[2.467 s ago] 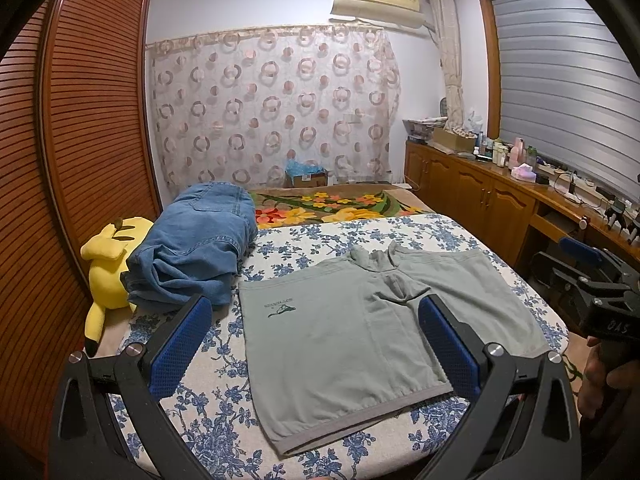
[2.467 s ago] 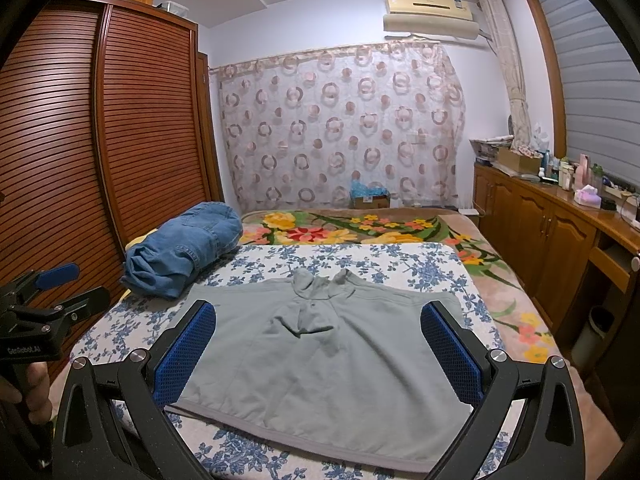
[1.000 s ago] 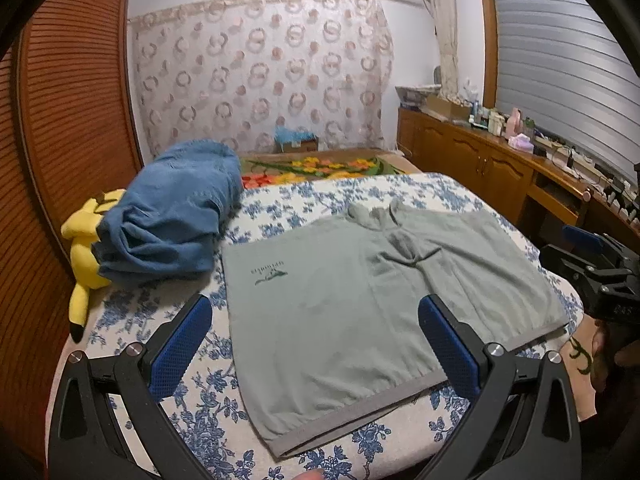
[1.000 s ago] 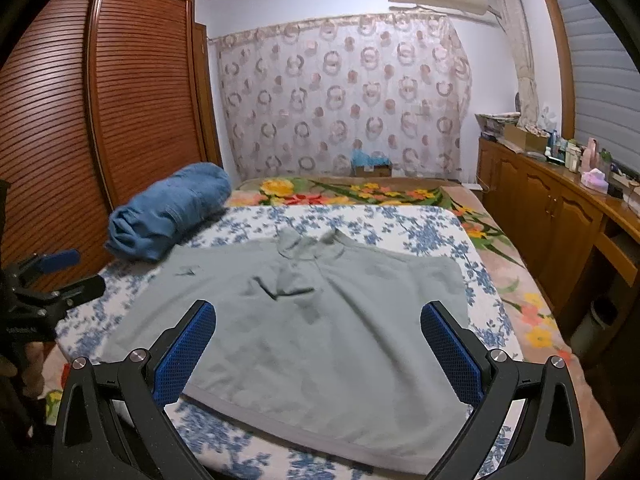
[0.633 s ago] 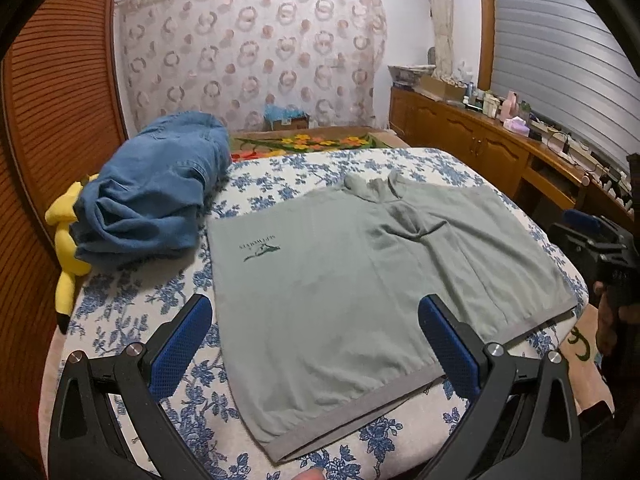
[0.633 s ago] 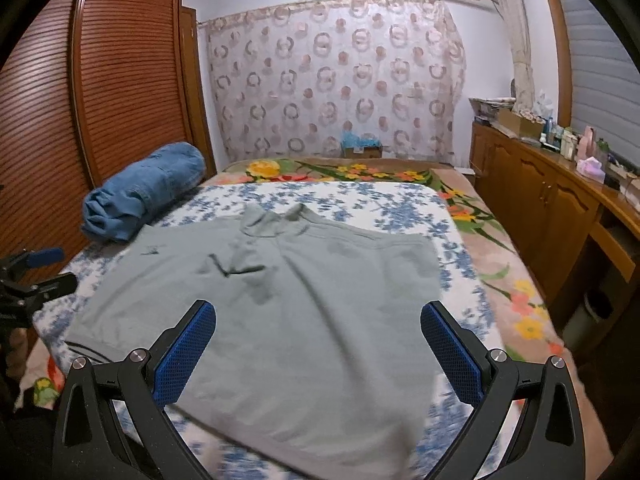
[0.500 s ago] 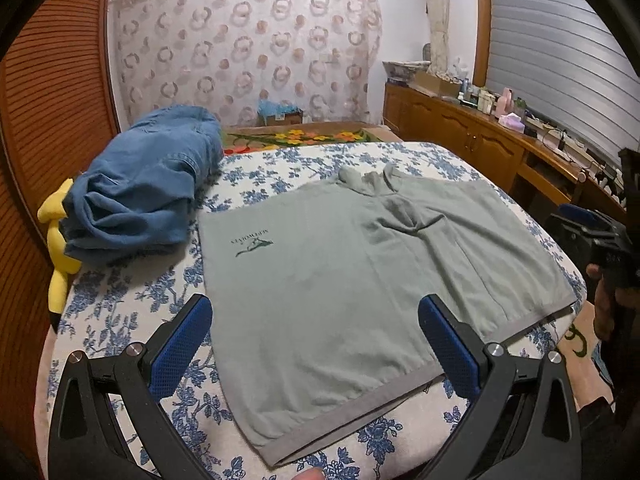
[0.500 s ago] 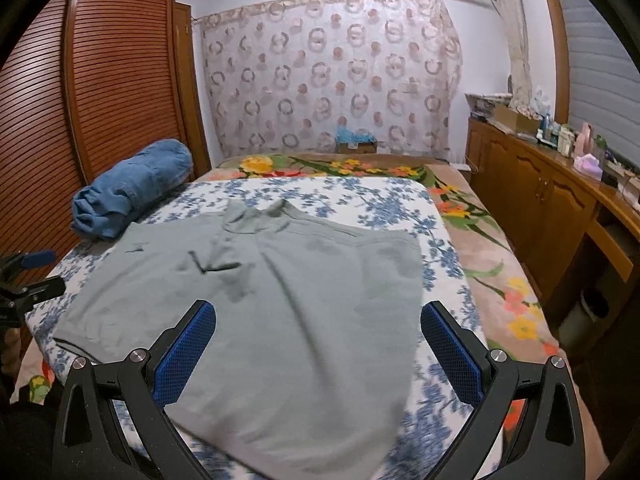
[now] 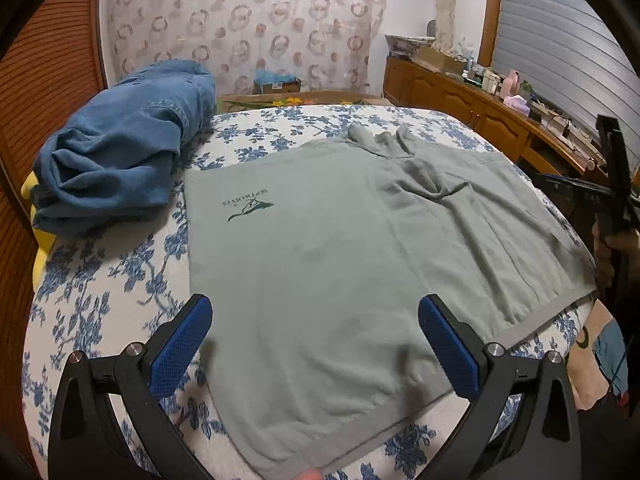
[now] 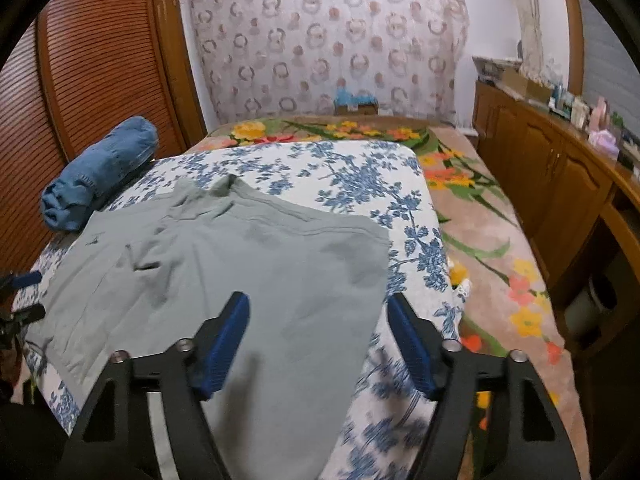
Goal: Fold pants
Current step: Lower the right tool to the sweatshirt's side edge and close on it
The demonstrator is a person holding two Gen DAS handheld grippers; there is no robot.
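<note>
Left-wrist and right-wrist views of a bedroom. A bed (image 9: 100, 304) covered with a blue-flowered white sheet fills the middle of both views. Grey pants (image 9: 360, 264) lie spread flat on it, waistband toward the near edge, a small green logo at 10 o'clock on the cloth. Bundled blue jeans (image 9: 120, 156) rest at 10 o'clock on the bed, just beside the pants; a yellow plush (image 9: 38, 240) shows under their near side. A slatted wooden wardrobe (image 10: 100, 60) stands at 9 o'clock, a ring-patterned curtain (image 10: 320, 40) at 12, a long wooden cabinet (image 10: 560, 184) with small items on top at 3, and a flowered rug (image 10: 480, 208) between bed and cabinet.

The left gripper (image 9: 316, 344) hovers over the waistband, fingers spread wide, grasping nothing. The right gripper (image 10: 318, 340) has just been closing; its fingers straddle the pants' right edge, not yet pinching the cloth.
</note>
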